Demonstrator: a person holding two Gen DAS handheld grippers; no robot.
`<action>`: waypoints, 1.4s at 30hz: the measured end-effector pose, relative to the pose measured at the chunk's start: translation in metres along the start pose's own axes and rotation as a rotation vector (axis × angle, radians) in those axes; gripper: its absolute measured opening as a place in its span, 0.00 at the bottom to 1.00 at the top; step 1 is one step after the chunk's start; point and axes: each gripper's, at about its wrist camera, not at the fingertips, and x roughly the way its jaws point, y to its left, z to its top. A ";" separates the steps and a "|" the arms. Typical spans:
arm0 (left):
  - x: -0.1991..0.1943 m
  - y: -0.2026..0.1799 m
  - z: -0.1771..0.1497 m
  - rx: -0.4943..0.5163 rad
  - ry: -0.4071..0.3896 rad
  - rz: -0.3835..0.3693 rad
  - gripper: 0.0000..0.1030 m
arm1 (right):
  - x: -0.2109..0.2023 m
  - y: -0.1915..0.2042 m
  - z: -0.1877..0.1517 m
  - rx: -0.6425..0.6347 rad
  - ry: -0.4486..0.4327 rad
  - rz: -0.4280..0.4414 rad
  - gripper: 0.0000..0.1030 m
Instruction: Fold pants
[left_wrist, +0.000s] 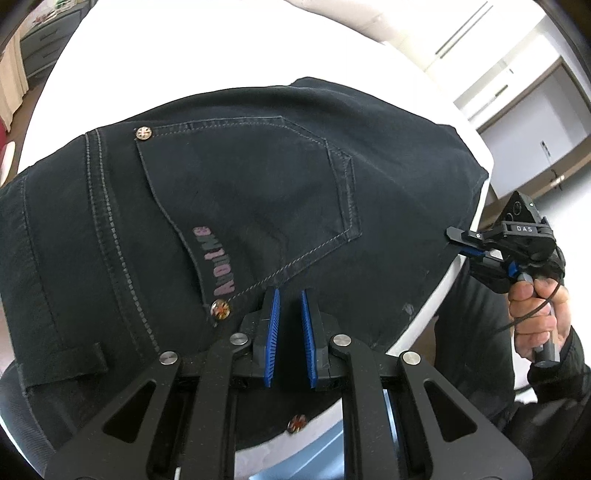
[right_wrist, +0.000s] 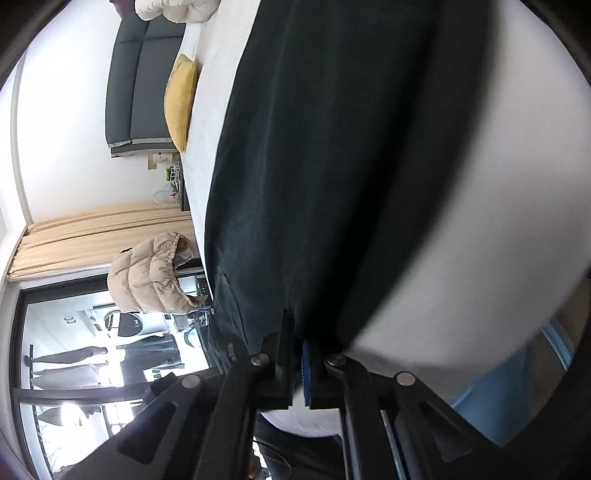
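Dark denim pants (left_wrist: 240, 192) lie seat-up on a white bed (left_wrist: 192, 48), back pocket (left_wrist: 251, 199) and rivets showing. At left-centre of the left wrist view, the left tongs (left_wrist: 290, 334) hover over the waist area with blue pads parted and nothing between them, apparently ready to take a second hold. At right, the right tongs (left_wrist: 461, 242) meet the pants' edge at the bed's rim; the right wrist view shows them (right_wrist: 295, 363) closed on that cloth, probably to anchor or lift it for a fold. Trouser legs run out of frame, so their arrangement is unseen. Motion blur obscures the cloth's right-hand edge.
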 end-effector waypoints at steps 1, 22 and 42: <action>-0.001 0.001 -0.002 0.003 0.002 -0.002 0.12 | -0.002 -0.004 -0.004 -0.006 -0.003 0.000 0.02; -0.004 -0.002 -0.012 -0.008 0.010 -0.017 0.12 | 0.046 0.015 -0.036 -0.117 0.152 0.016 0.03; -0.006 0.006 -0.013 -0.013 0.018 -0.020 0.12 | -0.064 -0.036 0.034 0.046 -0.239 0.020 0.02</action>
